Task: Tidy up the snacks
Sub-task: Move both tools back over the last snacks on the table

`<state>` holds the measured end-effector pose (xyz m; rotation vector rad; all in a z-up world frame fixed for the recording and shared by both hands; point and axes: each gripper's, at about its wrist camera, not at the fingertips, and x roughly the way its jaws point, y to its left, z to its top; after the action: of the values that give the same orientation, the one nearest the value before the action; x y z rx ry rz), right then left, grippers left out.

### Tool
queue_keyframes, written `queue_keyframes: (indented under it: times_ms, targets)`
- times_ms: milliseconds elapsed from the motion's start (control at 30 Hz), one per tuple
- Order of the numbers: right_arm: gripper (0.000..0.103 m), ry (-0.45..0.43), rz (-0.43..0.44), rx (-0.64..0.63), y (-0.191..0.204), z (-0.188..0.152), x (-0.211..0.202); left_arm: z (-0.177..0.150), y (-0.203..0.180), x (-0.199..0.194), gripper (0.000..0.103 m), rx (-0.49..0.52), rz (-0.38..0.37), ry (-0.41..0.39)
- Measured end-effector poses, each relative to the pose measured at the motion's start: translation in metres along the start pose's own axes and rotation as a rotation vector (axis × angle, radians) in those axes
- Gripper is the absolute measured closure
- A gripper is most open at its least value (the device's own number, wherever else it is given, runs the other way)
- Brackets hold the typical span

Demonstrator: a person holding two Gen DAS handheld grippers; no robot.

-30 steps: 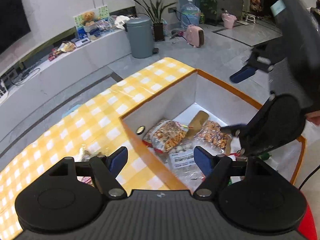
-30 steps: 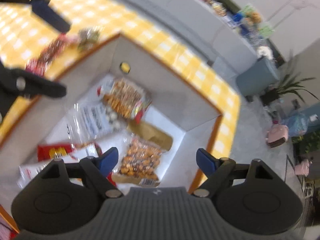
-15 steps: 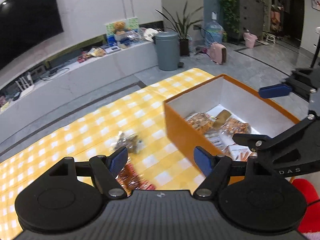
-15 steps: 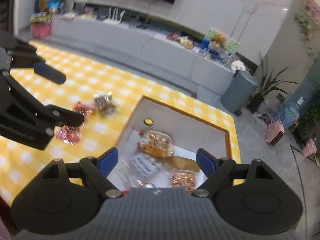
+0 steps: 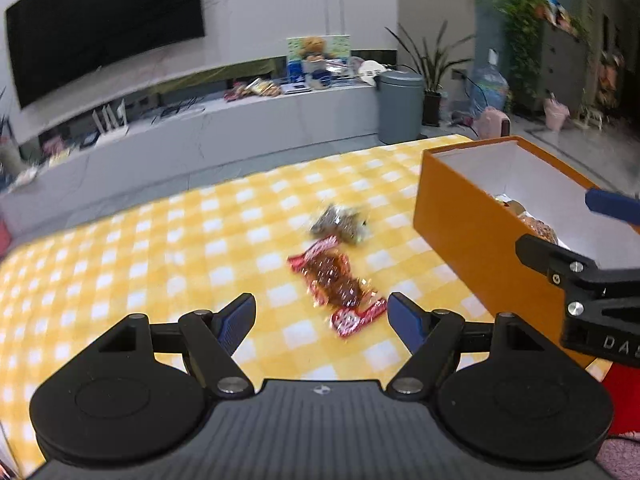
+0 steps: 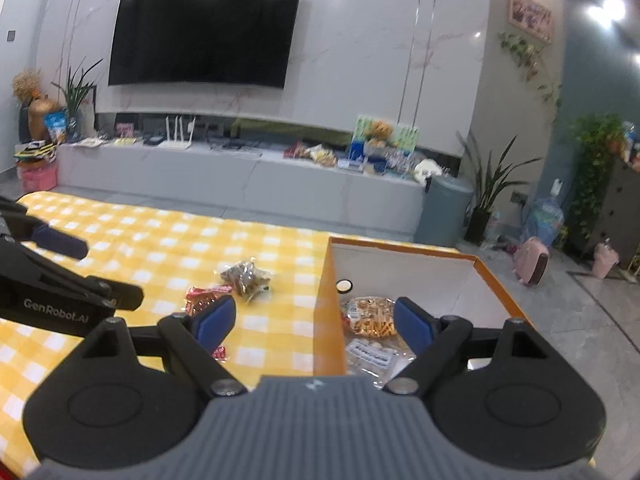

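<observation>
An orange box (image 5: 472, 236) with a white inside stands on the yellow checked cloth (image 5: 160, 248) at the right; it also shows in the right wrist view (image 6: 329, 304), holding several snack packs (image 6: 370, 318). A red-wrapped snack (image 5: 336, 284) and a dark clear-wrapped snack (image 5: 340, 222) lie on the cloth left of the box. They also show in the right wrist view, the red one (image 6: 202, 298) and the dark one (image 6: 246, 274). My left gripper (image 5: 321, 316) is open and empty, just short of the red snack. My right gripper (image 6: 314, 318) is open and empty over the box's near left wall.
A long grey TV bench (image 6: 240, 176) with clutter runs behind the table. A grey bin (image 5: 400, 106), plants (image 6: 486, 184) and a water bottle (image 6: 544, 218) stand on the floor beyond. The cloth stretches bare to the left.
Both grippers have pulled back and up from the box. My left gripper has swung left, from over the box to the two snacks on the cloth. Both stay open.
</observation>
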<state>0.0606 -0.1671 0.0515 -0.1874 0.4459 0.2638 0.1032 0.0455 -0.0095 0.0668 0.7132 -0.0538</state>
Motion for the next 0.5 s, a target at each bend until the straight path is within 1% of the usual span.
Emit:
queue_keyframes:
  times_ms: [67, 133, 233, 300, 367, 467, 500]
  targets:
    - [0.019, -0.02, -0.001, 0.015, 0.009, -0.007, 0.0, -0.01, 0.009, 0.003, 0.015, -0.036, -0.004, -0.007]
    - [0.02, -0.025, 0.007, 0.018, 0.017, -0.013, 0.003, -0.02, 0.016, 0.007, 0.015, -0.049, -0.013, 0.008]
    - [0.028, 0.006, 0.04, -0.01, 0.031, -0.02, 0.014, -0.032, 0.023, 0.017, 0.015, -0.051, -0.022, 0.033]
    - [0.032, 0.023, 0.047, -0.013, 0.038, -0.025, 0.023, -0.036, 0.027, 0.021, 0.016, -0.057, -0.022, 0.039]
    - [0.038, 0.048, 0.064, -0.01, 0.043, -0.028, 0.034, -0.036, 0.033, 0.025, 0.016, -0.076, -0.027, 0.046]
    - [0.043, 0.083, 0.08, -0.011, 0.049, -0.029, 0.05, -0.034, 0.043, 0.031, 0.016, -0.102, -0.048, 0.049]
    - [0.043, 0.089, 0.082, -0.015, 0.052, -0.031, 0.055, -0.033, 0.046, 0.034, 0.016, -0.11, -0.055, 0.047]
